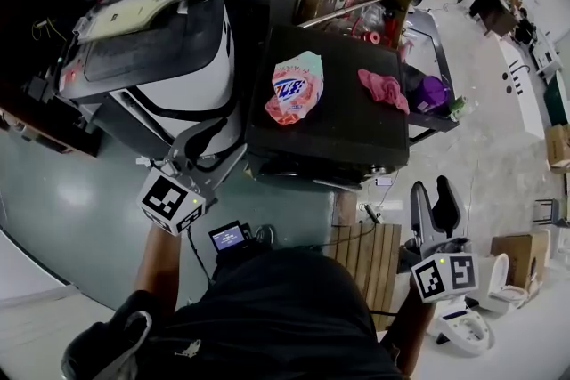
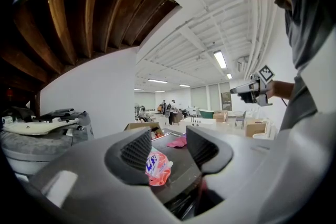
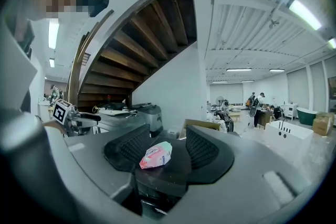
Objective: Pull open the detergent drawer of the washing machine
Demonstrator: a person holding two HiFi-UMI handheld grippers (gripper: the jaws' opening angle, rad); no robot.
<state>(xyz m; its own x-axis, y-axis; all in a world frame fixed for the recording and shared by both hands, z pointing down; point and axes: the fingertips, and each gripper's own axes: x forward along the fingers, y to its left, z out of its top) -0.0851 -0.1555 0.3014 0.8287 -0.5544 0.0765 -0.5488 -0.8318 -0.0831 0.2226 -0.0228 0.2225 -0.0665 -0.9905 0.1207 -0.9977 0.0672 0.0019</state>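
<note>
The black washing machine (image 1: 356, 133) stands ahead of me, and I see its top from above. On it lie a pink and white detergent pouch (image 1: 297, 87) and a pink cloth (image 1: 383, 89). The machine's front (image 1: 307, 172) is seen only edge-on, so I cannot make out the detergent drawer. My left gripper (image 1: 230, 138) hovers by the front left corner, jaws apart and empty. The pouch (image 2: 156, 167) shows beyond its jaws (image 2: 169, 152). My right gripper (image 1: 434, 191) is held off the front right corner, also apart and empty (image 3: 168, 149), looking at the pouch (image 3: 155, 155).
A grey and white appliance (image 1: 151, 40) stands just left of the washing machine. Behind it is an open cardboard box (image 1: 356, 0), and a purple item (image 1: 434, 92) lies to the right. A wooden slatted board (image 1: 370, 258) lies at my feet. A staircase (image 3: 136, 44) rises to the left.
</note>
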